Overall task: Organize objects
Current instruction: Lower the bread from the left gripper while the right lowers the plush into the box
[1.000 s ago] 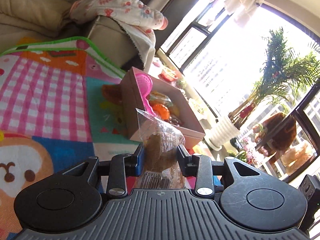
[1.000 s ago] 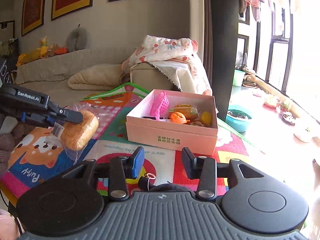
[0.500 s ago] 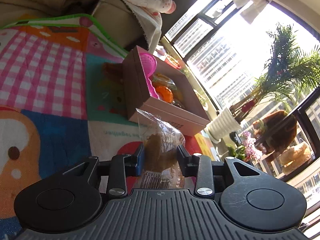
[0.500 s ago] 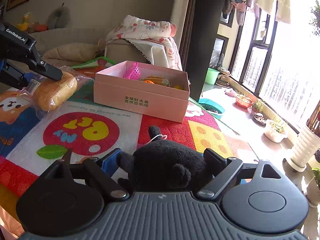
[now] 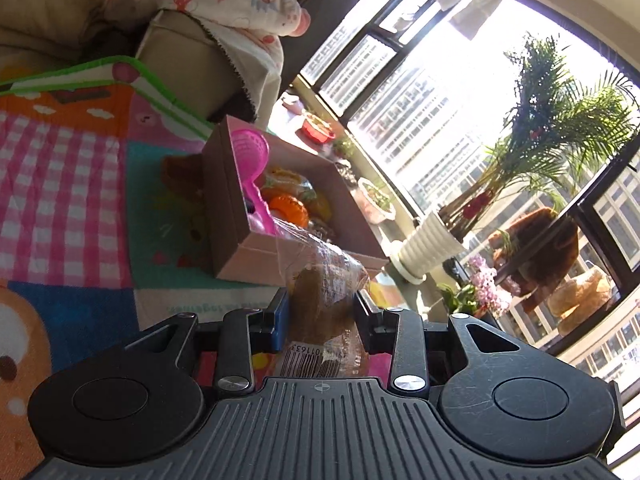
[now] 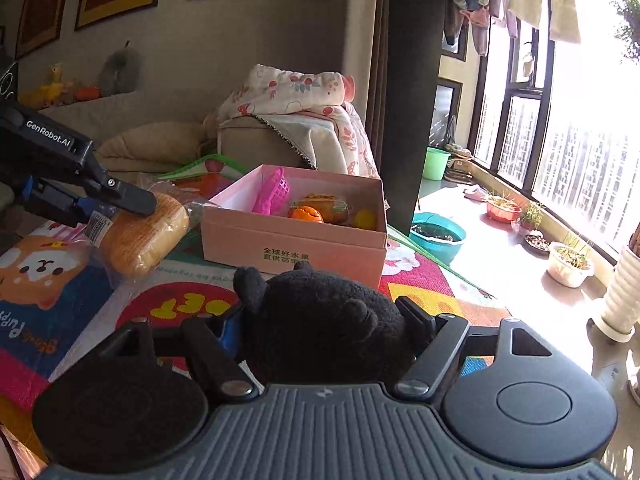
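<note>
The pink box (image 6: 294,242) sits mid-frame in the right wrist view on the colourful play mat (image 6: 60,280), open, holding a pink toy basket (image 6: 274,192), an orange toy (image 6: 306,213), a wrapped bun-like item and a yellow piece. The left tongs (image 5: 322,312) grasp a wrapped bread loaf (image 6: 142,234), golden-brown in clear plastic with a barcode label, at left of frame, its long axis slanting up toward the box. The right tongs (image 6: 320,320) are clenched on a black plush toy (image 6: 320,320), low centre, one ear pointing up.
</note>
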